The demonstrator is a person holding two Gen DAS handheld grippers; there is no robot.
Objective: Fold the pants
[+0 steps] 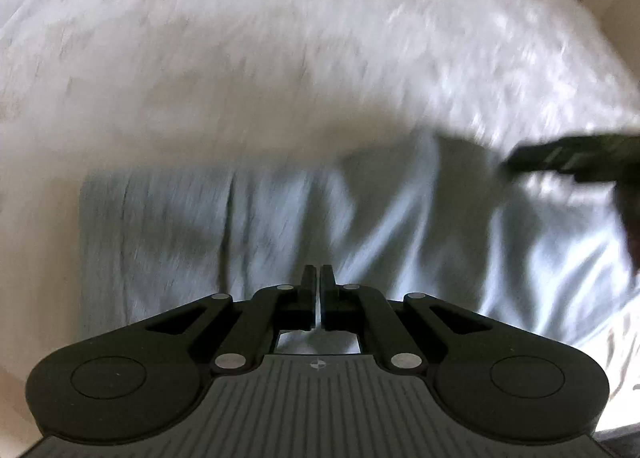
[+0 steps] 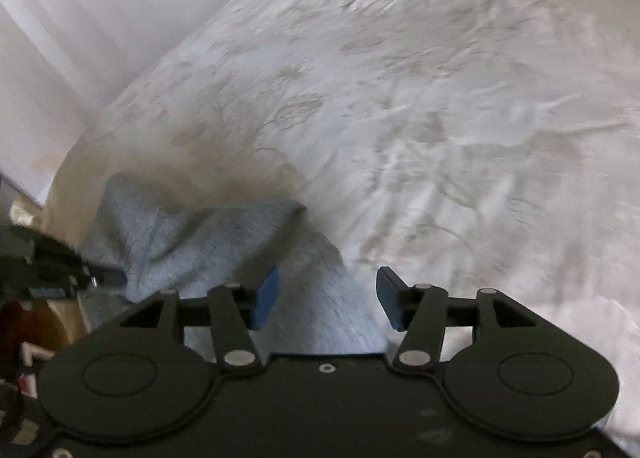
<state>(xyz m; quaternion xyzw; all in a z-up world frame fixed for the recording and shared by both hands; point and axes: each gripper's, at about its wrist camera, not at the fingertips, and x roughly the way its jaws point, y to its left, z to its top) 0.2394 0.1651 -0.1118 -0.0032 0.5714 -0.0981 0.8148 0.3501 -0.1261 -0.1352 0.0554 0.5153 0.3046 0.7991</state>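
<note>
White bedspread with a faint floral pattern covers the whole bed, and the pale blue-grey pants lie on it at the near edge, spread wide in the left wrist view, bunched into a raised fold in the right one. Left gripper hangs over the fabric with its fingers drawn together, only a sliver of light between them; whether any cloth is pinched there I can't tell, the tips sit just above the weave. Right gripper has its blue pads well apart, straddling a ridge of the pants without biting it. To do this step well, I'd say: sink those open pads around a single edge, not a wad, close firmly, and carry it across while the other tool pins the cloth flat so the layers land square. Hard to read, though: both views smear with motion, waistband and cuffs can't be told apart, the near hem is hidden behind the gripper bodies, and each tool shows in the other's view only as a dark blur at the edge.
</note>
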